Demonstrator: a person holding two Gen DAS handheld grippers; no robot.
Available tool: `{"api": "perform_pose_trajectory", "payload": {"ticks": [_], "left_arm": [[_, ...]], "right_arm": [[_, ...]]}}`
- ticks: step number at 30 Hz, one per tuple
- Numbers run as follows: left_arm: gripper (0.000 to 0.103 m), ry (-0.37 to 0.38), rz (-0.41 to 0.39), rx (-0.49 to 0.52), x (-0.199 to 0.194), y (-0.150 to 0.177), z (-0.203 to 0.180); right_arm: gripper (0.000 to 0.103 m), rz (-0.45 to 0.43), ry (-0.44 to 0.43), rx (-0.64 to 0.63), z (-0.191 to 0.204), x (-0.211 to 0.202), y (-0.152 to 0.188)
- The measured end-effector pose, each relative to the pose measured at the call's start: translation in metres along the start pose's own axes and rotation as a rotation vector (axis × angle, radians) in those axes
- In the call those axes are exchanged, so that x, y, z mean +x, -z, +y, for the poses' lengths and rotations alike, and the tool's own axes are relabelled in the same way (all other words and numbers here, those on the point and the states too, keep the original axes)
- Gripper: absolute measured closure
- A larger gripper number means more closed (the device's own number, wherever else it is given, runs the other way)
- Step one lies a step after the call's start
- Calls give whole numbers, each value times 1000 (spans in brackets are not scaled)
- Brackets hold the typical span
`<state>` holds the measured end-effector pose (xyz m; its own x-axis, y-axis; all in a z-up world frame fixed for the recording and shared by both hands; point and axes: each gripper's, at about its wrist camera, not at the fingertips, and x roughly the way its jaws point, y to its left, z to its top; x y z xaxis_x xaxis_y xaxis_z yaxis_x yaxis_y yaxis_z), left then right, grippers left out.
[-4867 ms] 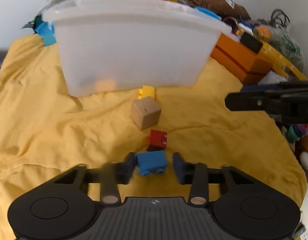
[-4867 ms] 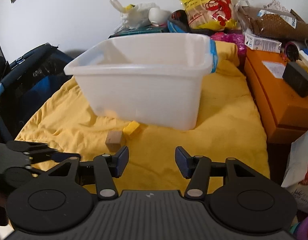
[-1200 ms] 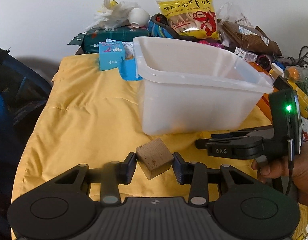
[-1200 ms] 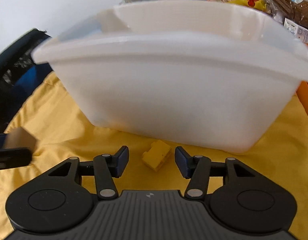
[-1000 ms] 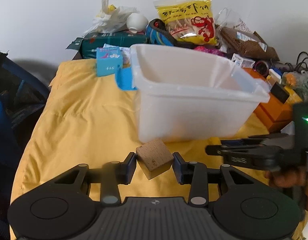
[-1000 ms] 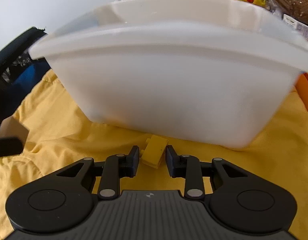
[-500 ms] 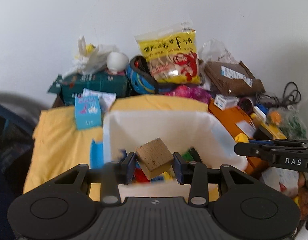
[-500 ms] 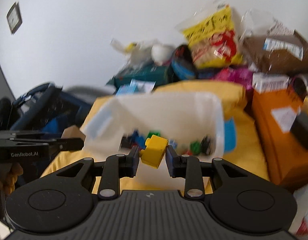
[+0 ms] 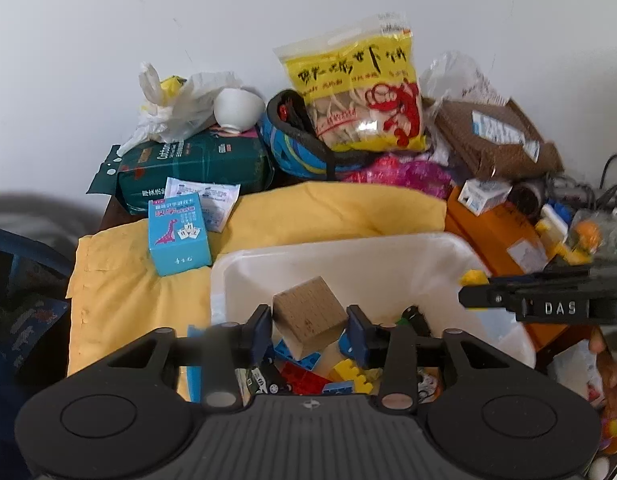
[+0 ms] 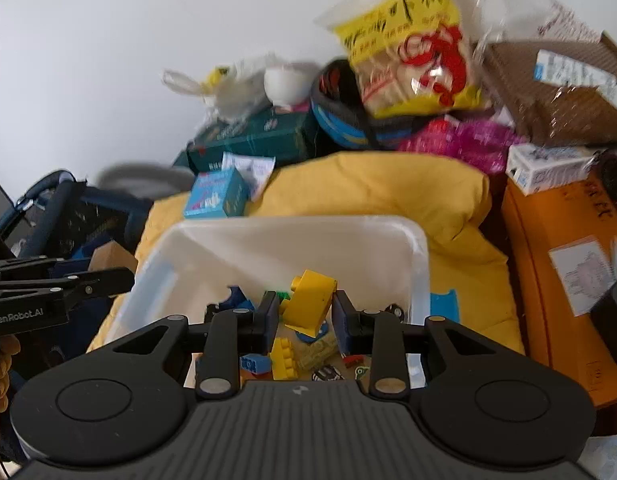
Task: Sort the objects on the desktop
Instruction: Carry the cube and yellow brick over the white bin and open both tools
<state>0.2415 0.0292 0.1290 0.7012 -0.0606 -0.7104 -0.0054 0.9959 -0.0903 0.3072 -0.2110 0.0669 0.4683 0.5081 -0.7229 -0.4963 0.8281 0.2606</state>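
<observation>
Above the bin (image 9: pixel 448 240), left fingers (image 9: pixel 261 326) are opening around wooden cube (image 9: pixel 310 314).

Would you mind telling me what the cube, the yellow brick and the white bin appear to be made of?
Cube: likely unfinished wood; pale tan, faint grain, matte.
Yellow brick: probably moulded plastic; uniform colour, round stud, slight sheen.
White bin: seemingly translucent plastic; smooth, thin rolled rim.
</observation>
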Motion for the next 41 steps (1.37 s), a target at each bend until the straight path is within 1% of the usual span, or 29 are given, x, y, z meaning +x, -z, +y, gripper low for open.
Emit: {"api": "perform_pose_trajectory", "payload": {"ticks": [1, 2, 3, 5, 6, 7, 13, 14, 15, 16, 21, 33, 41], "left_arm": [[34, -23, 12, 11, 5, 0, -1], [21, -42, 25, 21, 8, 0, -2], [20, -58, 34, 30, 11, 0, -2], [20, -65, 51, 36, 17, 1, 0], [20, -73, 58, 27, 19, 0, 1], [20, -78, 68, 13, 22, -1, 3], [20, -72, 109, -43, 34, -5, 8], [20, -72, 118, -44, 36, -5, 7], [20, -73, 123, -43, 38, -5, 6], [20, -75, 126, -40, 39, -5, 5], [19, -80, 145, -34, 43, -5, 2], [16, -89, 166, -12, 46, -3, -3], [16, -68, 162, 0, 45, 0, -8]], "right_arm": [[68, 4, 11, -7, 0, 3, -1], [64, 11, 21, -14, 0, 7, -2], [49, 19, 25, -22, -1, 10, -2], [34, 10, 32, -39, -1, 10, -2], [31, 8, 37, -47, -1, 10, -2], [30, 10, 36, -56, -1, 10, -2], [29, 25, 22, -71, -2, 13, 0], [26, 29, 21, -76, -1, 13, 0], [18, 31, 15, -80, 0, 14, 1], [16, 32, 8, -83, 2, 14, 1], [16, 44, -10, -105, 6, 14, -1], [15, 66, 9, -111, 5, 17, 3], [15, 69, 14, -109, 5, 17, 5]]}}
